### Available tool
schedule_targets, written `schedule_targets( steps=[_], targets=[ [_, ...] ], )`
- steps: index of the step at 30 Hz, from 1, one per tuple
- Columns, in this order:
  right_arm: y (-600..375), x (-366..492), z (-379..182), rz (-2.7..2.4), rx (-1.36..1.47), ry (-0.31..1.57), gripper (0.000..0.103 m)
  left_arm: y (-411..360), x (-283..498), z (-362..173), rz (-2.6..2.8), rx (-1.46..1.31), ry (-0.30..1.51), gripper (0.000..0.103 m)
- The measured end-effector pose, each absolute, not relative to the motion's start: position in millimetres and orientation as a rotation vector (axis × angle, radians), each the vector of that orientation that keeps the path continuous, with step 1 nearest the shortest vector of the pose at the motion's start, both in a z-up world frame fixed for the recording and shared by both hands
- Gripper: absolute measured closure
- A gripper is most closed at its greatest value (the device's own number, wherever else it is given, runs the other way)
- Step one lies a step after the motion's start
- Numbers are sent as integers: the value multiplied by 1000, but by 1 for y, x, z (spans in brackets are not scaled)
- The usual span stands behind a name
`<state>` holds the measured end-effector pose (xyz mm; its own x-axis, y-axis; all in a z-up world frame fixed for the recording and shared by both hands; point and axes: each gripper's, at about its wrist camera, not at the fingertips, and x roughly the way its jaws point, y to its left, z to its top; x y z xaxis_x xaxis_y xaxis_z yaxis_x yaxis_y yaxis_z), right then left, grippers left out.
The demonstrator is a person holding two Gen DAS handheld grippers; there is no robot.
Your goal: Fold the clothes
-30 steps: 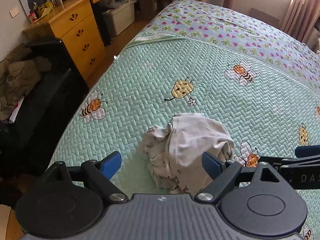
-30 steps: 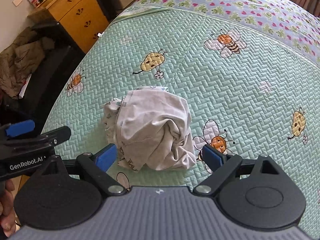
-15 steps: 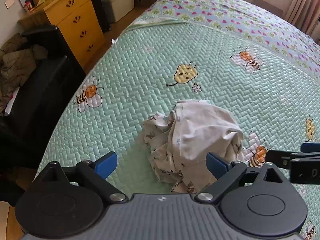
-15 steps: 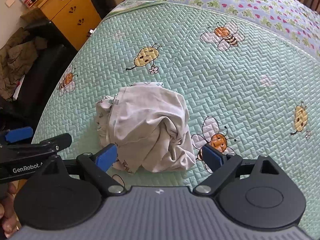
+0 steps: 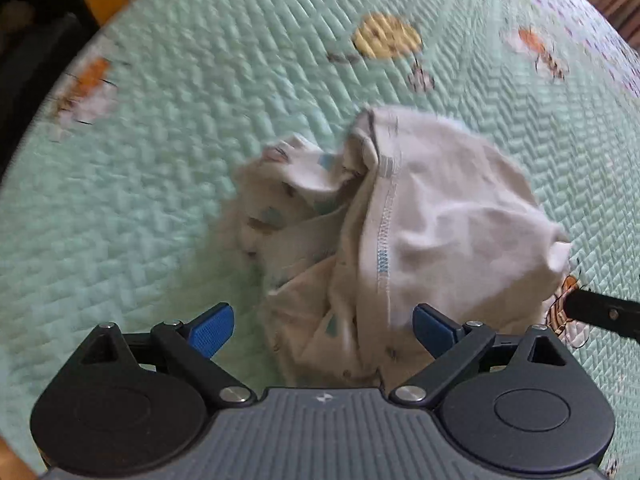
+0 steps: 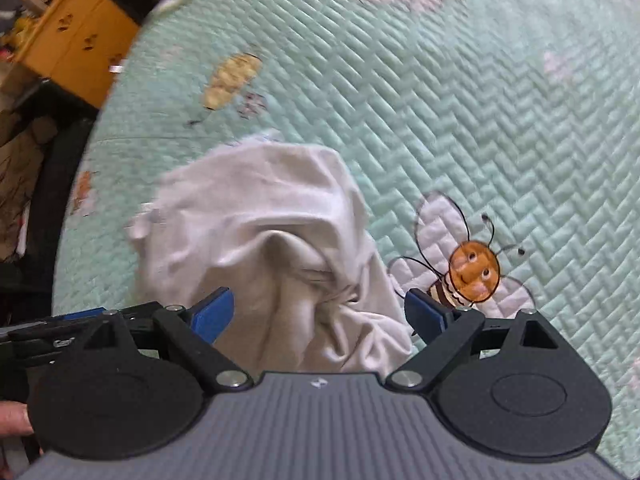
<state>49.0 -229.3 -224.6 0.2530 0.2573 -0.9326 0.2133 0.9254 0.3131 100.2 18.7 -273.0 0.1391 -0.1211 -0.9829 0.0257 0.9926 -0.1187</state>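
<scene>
Both claws have dropped in close over the crumpled white garment on the green bed quilt, left claw and right claw gaping wide, nothing gripped, so folding hasn't begun.

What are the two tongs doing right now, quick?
Left tongs: open, holding nothing, hanging over the crumpled white cloth.
Right tongs: open, holding nothing, over the same cloth on the green bed cover.
</scene>
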Motion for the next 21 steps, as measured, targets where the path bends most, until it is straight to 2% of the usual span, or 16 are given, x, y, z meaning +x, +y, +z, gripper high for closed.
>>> schedule_targets(
  steps=[7,9,10,11,12,13,15,21],
  targets=[
    [-227,61,-295,1,604,1384,10,12,112,-322,-129,-141,1471,7],
    [-218,58,-306,-10,632,1387,8,8,111,-324,-141,-133,1454,11],
    [-214,57,-309,-9,634,1383,8,8,110,-323,-160,-144,1445,24],
    [-211,56,-307,21,625,1374,19,8,109,-321,-192,-168,1437,39],
    [-208,54,-303,49,622,1351,55,7,108,-318,-213,-184,1435,49],
    [-206,51,-299,73,631,1332,70,6,106,-314,-232,-197,1436,64],
    [-204,47,-286,98,636,1313,78,1,100,-302,-250,-183,1413,69],
    [-222,13,-215,143,622,1167,80,-17,67,-251,-334,-233,1323,73]
  ],
)
